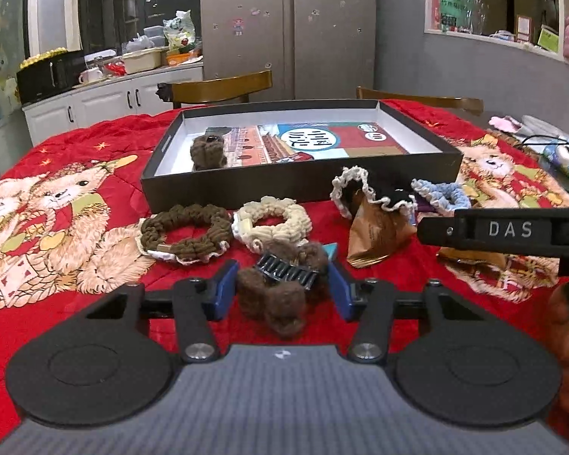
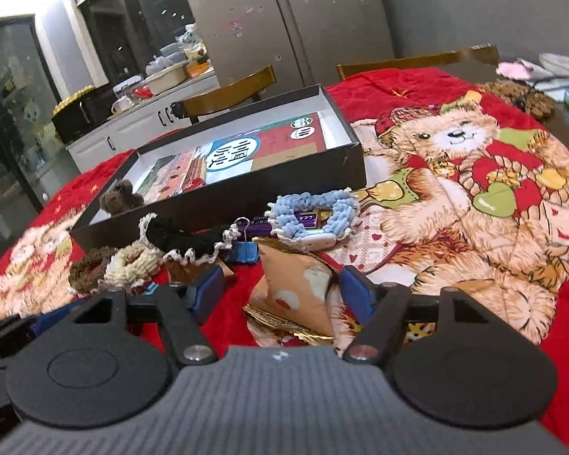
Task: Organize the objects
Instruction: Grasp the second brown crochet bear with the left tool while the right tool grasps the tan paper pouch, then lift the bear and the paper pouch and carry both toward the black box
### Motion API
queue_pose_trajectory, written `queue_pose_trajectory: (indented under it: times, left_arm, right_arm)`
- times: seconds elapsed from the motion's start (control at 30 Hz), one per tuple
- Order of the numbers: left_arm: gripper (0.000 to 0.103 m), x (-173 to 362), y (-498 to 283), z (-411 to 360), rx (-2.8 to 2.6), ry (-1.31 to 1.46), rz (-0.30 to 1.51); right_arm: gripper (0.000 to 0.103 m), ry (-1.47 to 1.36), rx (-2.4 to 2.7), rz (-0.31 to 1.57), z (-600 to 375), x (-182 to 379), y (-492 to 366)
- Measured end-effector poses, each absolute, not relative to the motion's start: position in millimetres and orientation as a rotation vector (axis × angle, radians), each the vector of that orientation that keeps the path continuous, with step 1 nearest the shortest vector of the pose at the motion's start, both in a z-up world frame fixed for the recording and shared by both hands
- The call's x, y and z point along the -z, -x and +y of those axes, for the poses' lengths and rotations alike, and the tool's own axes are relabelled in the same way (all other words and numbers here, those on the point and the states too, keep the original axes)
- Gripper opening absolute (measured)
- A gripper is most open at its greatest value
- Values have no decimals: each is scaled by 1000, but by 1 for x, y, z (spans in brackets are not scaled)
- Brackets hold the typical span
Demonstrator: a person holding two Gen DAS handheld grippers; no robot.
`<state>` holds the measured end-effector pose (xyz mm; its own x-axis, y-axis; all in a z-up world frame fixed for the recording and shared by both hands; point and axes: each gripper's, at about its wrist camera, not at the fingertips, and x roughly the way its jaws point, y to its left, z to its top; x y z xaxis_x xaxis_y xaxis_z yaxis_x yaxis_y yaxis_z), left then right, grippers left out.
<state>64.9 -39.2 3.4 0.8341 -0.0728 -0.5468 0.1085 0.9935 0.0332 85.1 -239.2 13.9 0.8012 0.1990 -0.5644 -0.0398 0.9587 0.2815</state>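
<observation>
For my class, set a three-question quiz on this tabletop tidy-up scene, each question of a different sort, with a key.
1. True or false: the black box already holds a fuzzy brown hair clip.
2. Which thing lies between the left gripper's fingers? A) cream scrunchie B) brown furry claw clip C) blue binder clip
3. Fill in: the right gripper straddles an orange snack ____.

Key: 1 true. 2 B. 3 packet.
</observation>
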Motion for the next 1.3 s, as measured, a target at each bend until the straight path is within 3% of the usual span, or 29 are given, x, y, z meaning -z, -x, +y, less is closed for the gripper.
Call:
queue_pose_trajectory:
  times: [0.37, 0.5, 0.7, 1.3]
  left_arm:
    - [54, 0, -70, -35, 108, -42, 612]
    - [53, 0, -72, -34, 78, -34, 620]
    - [48, 0, -70, -32, 55, -33, 614]
    - [48, -1, -68, -27, 6, -20, 605]
  right_arm:
    - [70, -186, -117, 623, -227, -13, -85]
    - [57, -185, -76, 616, -228, -13, -84]
    - [49, -188, -55, 615, -231, -12, -86]
    - [47, -205, -69, 627, -236, -14, -85]
